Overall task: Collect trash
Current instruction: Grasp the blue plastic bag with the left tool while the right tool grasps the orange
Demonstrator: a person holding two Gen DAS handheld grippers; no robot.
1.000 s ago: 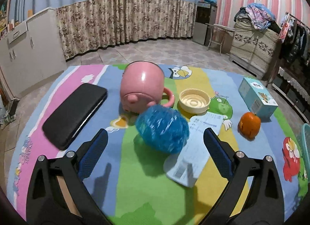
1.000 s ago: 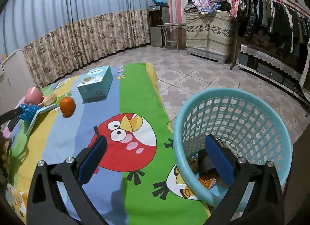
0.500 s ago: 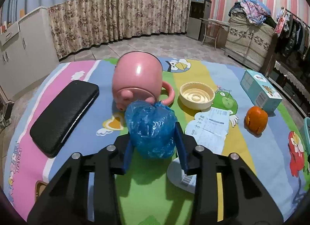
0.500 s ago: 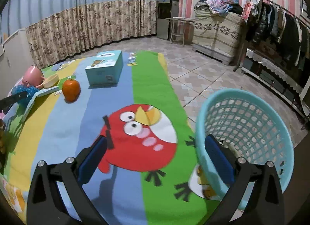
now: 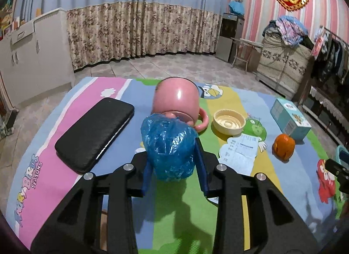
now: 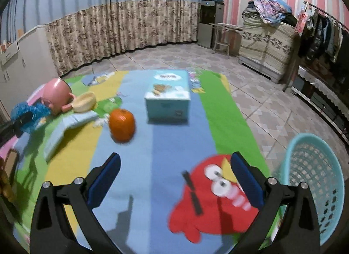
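Your left hand-held gripper [image 5: 173, 162] is clamped on the blue plastic bag [image 5: 169, 147], lifted just above the mat [image 5: 174, 210]. Carry it level toward the basket [image 6: 314, 186] (soft plastic slips easily). Your right hand-held gripper [image 6: 174, 179] hangs with fingers apart.

Cartoon-print mat [image 5: 170, 206], black case [image 5: 94, 136], pink mug [image 5: 176, 104], cream dish [image 5: 229, 121], paper [image 5: 240, 152], orange [image 5: 284, 146], box [image 5: 289, 118]

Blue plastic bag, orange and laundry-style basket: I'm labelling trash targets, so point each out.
Blue plastic bag [image 5: 169, 149], left wrist view, crumpled middle.
Orange [image 6: 121, 124], right wrist view, front skin.
Basket [image 6: 314, 166], right wrist view, inner mesh wall.
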